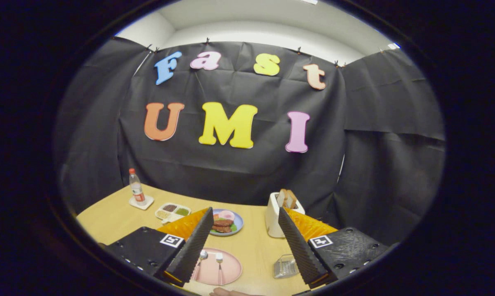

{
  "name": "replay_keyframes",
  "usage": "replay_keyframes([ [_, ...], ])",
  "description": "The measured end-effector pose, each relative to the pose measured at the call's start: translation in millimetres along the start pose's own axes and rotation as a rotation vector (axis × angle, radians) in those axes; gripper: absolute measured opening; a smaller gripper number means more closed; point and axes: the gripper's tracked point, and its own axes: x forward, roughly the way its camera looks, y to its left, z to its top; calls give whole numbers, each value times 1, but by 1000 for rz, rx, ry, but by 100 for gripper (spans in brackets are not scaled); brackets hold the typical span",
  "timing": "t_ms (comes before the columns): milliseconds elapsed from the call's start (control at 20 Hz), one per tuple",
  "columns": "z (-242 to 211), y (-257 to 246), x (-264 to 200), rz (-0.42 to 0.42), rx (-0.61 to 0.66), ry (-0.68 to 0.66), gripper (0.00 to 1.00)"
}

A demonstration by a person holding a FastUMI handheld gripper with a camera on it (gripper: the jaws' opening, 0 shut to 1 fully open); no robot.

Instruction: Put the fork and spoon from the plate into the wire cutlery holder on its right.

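Gripper held above the worktop, fingers spread wide, nothing between the pads, touching nothing.

A small part of a hand shows at the near edge of the worktop, mostly cut off.

Pink plate lies below and between the fingers, nearer the left finger, which hides the plate's left rim. On it: spoon, bowl pointing away, partly covered by the left finger; fork just beside it to the right, tines pointing away, roughly parallel. Handles are hard to make out against the plate.

Wire cutlery holder stands on the worktop to the right of the plate, apart from it, tucked against the inner side of the right finger, which hides its right part. Contents cannot be made out.

Beyond the fingers: blue plate with food ahead of the left fingertip; white toaster with bread slices standing in it, just ahead of the right fingertip.

Farther left: divided tray of seasonings, then a plastic bottle with red cap upright on a white coaster.
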Motion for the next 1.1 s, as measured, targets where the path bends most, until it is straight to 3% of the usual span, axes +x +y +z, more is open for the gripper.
replay_keyframes([
  [400,-134,35,47,35,-107,230,95],
  [750,-242,60,72,140,-99,494,93],
  [800,-254,60,75,153,-92,531,90],
  [1100,-290,66,90,193,-23,685,54],
])
